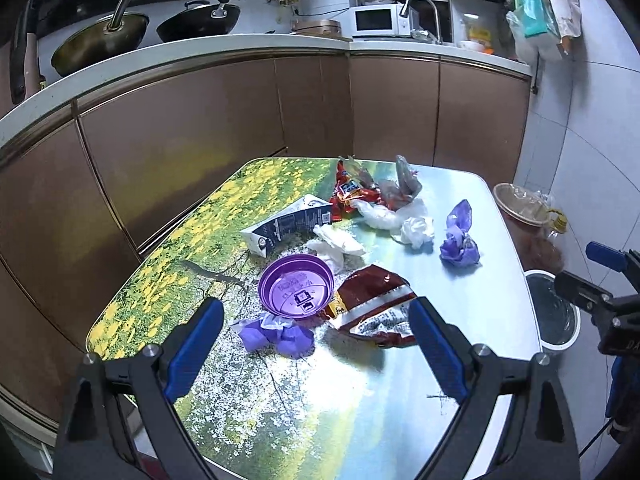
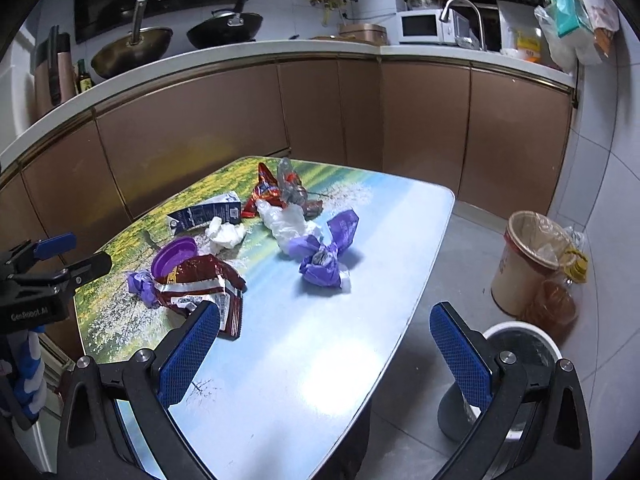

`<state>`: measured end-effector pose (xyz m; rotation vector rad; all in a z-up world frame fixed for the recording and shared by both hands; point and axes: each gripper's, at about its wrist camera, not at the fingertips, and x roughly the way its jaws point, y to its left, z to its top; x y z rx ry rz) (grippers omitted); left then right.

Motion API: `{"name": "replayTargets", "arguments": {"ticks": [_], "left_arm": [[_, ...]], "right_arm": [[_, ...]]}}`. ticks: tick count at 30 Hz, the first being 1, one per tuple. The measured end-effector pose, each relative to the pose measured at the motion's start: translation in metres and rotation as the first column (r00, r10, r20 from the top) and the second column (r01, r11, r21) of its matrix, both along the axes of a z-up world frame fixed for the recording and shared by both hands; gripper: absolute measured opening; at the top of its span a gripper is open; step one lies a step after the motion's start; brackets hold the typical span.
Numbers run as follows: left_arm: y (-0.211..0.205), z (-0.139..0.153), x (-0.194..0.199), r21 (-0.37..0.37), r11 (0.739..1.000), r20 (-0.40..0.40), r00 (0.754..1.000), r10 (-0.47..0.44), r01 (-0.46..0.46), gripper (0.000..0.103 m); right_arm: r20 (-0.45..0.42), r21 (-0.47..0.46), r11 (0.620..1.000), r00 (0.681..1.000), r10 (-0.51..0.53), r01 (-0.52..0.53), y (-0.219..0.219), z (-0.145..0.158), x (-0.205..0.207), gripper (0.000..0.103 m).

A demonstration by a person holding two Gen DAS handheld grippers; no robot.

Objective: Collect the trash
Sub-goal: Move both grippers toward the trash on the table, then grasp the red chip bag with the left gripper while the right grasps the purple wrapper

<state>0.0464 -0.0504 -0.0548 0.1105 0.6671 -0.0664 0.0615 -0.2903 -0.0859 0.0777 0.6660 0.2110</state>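
Observation:
Trash lies scattered on the landscape-print table (image 1: 280, 420) (image 2: 304, 380): a purple lid (image 1: 295, 286) (image 2: 174, 256), a dark red snack bag (image 1: 372, 306) (image 2: 200, 284), a flattened milk carton (image 1: 286, 226) (image 2: 204, 213), white tissues (image 1: 416, 230) (image 2: 226, 234), two crumpled purple wrappers (image 1: 460, 244) (image 2: 326, 260) (image 1: 276, 334) and red wrappers (image 1: 352, 194) (image 2: 264, 194). My left gripper (image 1: 316, 330) hangs open above the near purple wrapper and the snack bag. My right gripper (image 2: 326, 328) is open over the table's right edge, holding nothing. A white-rimmed trash bin (image 1: 554, 312) (image 2: 520, 344) stands on the floor at the right.
Brown cabinets and a white counter (image 1: 200, 56) with woks, a microwave and a sink run behind the table. A beige bucket lined with plastic (image 2: 528, 256) and an oil bottle (image 2: 560, 292) stand on the tiled floor by the bin. The table's near end carries nothing.

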Motion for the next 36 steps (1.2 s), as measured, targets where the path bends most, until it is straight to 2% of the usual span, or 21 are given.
{"name": "replayTargets", "arguments": {"ticks": [6, 14, 23, 32, 36], "left_arm": [[0.009, -0.002, -0.008, 0.016, 1.000, 0.029, 0.999, -0.020, 0.019, 0.093], [0.021, -0.012, 0.001, -0.019, 0.999, 0.009, 0.999, -0.044, 0.044, 0.093], [0.021, -0.030, 0.035, -0.046, 0.995, -0.055, 0.995, -0.086, 0.083, 0.093], [0.010, -0.039, 0.062, -0.046, 0.992, -0.080, 0.989, -0.125, 0.121, 0.093], [0.010, -0.041, 0.070, -0.075, 0.982, -0.086, 0.980, -0.179, 0.173, 0.092]], "right_arm": [[0.013, -0.058, 0.998, 0.999, -0.029, 0.030, 0.014, 0.010, -0.007, 0.103], [0.026, -0.074, 0.996, 0.999, -0.040, 0.041, 0.024, 0.012, 0.006, 0.103], [-0.059, -0.064, 0.998, 0.998, -0.014, 0.011, 0.033, -0.004, 0.048, 0.103], [-0.100, -0.026, 1.000, 0.995, -0.004, 0.001, 0.029, -0.020, 0.075, 0.103], [-0.112, -0.015, 1.000, 0.994, 0.007, -0.008, 0.027, -0.024, 0.087, 0.099]]}}
